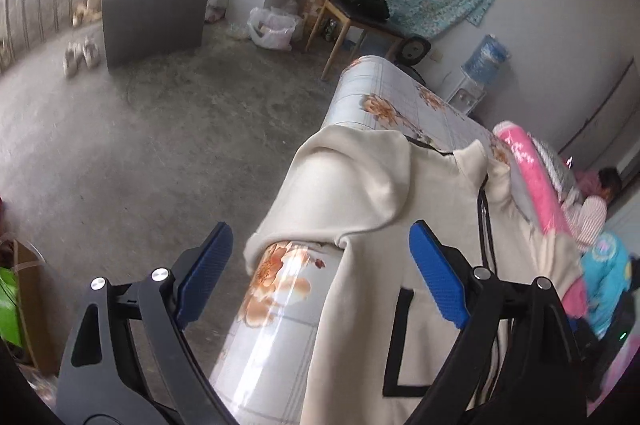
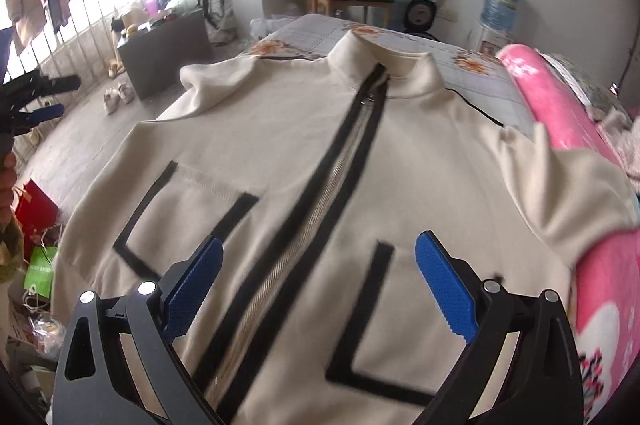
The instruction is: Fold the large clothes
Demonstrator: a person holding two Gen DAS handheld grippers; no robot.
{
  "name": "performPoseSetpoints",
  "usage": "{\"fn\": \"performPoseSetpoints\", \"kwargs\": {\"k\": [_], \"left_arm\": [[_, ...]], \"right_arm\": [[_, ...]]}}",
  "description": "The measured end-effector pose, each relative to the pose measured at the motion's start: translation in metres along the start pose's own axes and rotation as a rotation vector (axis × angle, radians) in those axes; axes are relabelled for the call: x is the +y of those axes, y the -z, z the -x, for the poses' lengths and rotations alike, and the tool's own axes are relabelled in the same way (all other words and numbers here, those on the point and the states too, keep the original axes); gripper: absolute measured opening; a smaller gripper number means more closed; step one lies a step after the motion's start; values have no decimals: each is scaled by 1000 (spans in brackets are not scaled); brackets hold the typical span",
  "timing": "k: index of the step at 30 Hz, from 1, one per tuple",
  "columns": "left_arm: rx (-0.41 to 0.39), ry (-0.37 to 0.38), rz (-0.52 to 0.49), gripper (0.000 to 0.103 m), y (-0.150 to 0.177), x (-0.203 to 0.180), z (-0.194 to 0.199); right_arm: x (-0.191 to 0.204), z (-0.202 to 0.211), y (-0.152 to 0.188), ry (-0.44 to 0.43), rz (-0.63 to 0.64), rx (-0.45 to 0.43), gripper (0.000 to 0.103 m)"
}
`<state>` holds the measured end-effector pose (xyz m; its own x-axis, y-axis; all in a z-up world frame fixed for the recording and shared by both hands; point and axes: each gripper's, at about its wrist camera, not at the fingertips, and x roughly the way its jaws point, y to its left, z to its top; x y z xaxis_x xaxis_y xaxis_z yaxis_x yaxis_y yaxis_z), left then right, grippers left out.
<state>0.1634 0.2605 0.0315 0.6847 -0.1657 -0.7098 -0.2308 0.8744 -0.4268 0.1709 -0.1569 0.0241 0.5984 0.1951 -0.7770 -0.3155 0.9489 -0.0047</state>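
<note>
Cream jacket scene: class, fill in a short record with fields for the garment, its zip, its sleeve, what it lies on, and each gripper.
garment: cream jacket, spread front-up
zip: zipper closed most of the way, open near the collar
sleeve: sleeve hanging over the table edge
surface: floral table cover
beside it: pink blanket
left gripper: open, holding nothing
right gripper: open, above the jacket front

Cream jacket [image 2: 288, 145] on floral-clothed table [image 1: 384, 93]
</note>
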Motion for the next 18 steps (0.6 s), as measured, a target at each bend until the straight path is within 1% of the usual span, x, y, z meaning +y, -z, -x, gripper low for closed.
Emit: {"fn": "performPoseSetpoints", "kwargs": {"k": [2, 5, 7, 9, 10, 12, 13, 15, 16, 18], "left_arm": [[80, 79, 183, 86, -14, 36, -35], [211, 186, 477, 86, -10, 94, -92], [284, 246, 636, 86, 4, 126, -126], [354, 293, 746, 86, 21, 149, -155], [398, 346, 822, 86, 33, 160, -172], [476, 424, 953, 86, 55, 174, -199], [497, 445, 1000, 86, 65, 178, -210], [531, 454, 1045, 86, 81, 179, -229], [549, 463, 1074, 86, 89, 178, -238], [586, 518, 1132, 86, 99, 179, -256]], "right_arm": [[8, -21, -13, -6, 25, 15, 94], [19, -51, -25, 6, 65, 37, 94], [24, -67, -26, 22, 86, 52, 94], [28, -82, -26, 26, 99, 70, 94], [29, -88, -24, 32, 101, 77, 94], [28, -97, -23, 38, 102, 86, 94], [26, -97, -23, 27, 91, 80, 94], [23, -100, -26, 24, 81, 88, 94], [22, -101, -28, 38, 78, 88, 94], [21, -102, -30, 85, 87, 90, 94]]}}
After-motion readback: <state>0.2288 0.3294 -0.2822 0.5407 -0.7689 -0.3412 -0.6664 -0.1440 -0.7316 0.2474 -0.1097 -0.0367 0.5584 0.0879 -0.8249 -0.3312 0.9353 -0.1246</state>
